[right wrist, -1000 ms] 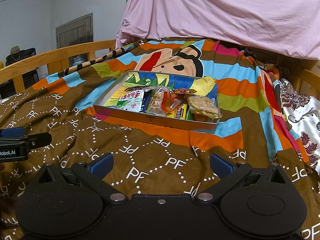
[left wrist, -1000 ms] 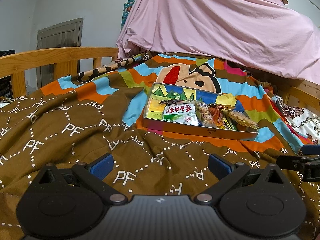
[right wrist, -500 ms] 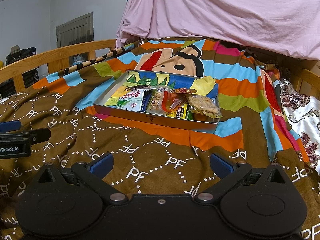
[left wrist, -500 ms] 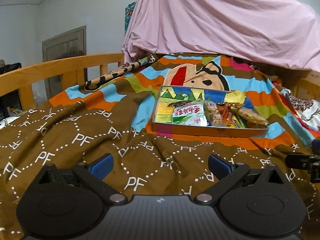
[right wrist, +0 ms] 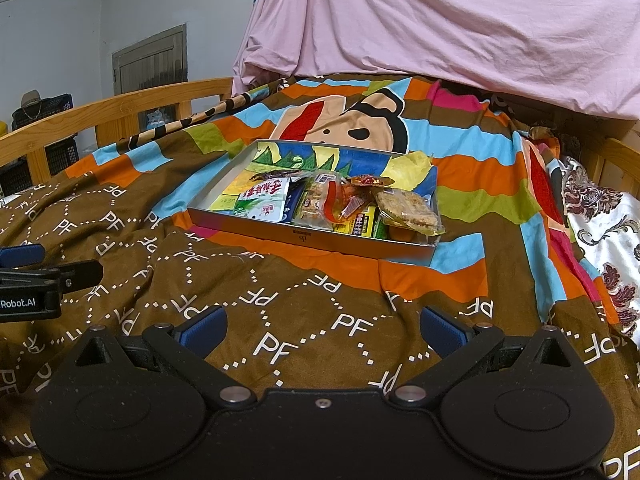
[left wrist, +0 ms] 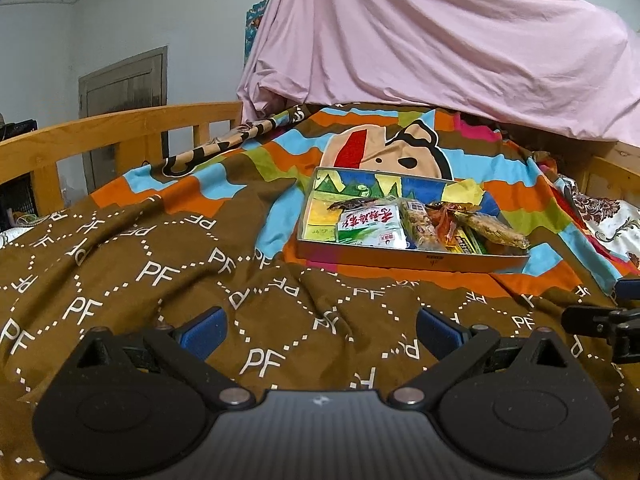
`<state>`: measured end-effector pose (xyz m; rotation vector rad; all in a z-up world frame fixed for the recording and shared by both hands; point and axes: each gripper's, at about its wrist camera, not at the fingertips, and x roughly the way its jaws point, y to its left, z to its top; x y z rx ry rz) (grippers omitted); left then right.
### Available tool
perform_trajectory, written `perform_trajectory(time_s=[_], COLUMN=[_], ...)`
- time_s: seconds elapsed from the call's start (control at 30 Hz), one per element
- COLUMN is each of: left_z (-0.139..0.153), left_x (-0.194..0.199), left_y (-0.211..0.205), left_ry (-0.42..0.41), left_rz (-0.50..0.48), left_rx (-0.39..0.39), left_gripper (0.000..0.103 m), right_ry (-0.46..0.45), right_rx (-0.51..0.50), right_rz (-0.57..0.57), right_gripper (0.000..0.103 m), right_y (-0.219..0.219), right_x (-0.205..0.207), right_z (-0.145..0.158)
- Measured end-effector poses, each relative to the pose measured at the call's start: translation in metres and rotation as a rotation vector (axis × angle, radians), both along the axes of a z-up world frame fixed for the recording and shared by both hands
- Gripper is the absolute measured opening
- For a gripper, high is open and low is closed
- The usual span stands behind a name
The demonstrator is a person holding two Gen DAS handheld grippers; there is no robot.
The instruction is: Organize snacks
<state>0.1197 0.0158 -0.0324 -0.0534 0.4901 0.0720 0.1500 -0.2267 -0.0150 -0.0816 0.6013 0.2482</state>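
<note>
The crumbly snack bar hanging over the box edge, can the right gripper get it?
Probably yes: the right gripper is open, the bar lies on top, and only bare blanket lies between.

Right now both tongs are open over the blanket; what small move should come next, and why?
Probably ease the right tongs forward toward the tray. Both tongs hang open and empty, short of it, and the cracker pack at its right end lies on top, partly over the rim, so it looks easiest to pick first. The left tongs can wait.

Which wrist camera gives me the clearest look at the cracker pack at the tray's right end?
Right wrist: the cracker pack lies nearer, its top fully exposed. In the left wrist view the same pack is smaller and seen edge-on.
</note>
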Motion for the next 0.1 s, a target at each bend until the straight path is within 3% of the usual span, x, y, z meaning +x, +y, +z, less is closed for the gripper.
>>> perform_trajectory(time_s=[0.1], left_z=[-0.0005], left_x=[0.0001], left_y=[0.0007], left_ry=[0.002], left_rz=[0.001], left_rx=[-0.003], left_gripper=[0.103], right_ry=[0.000], right_rx=[0.000], right_rz=[0.001], right_gripper=[0.102], right_y=[0.0005], right_x=[-0.0001], right_z=[-0.0013])
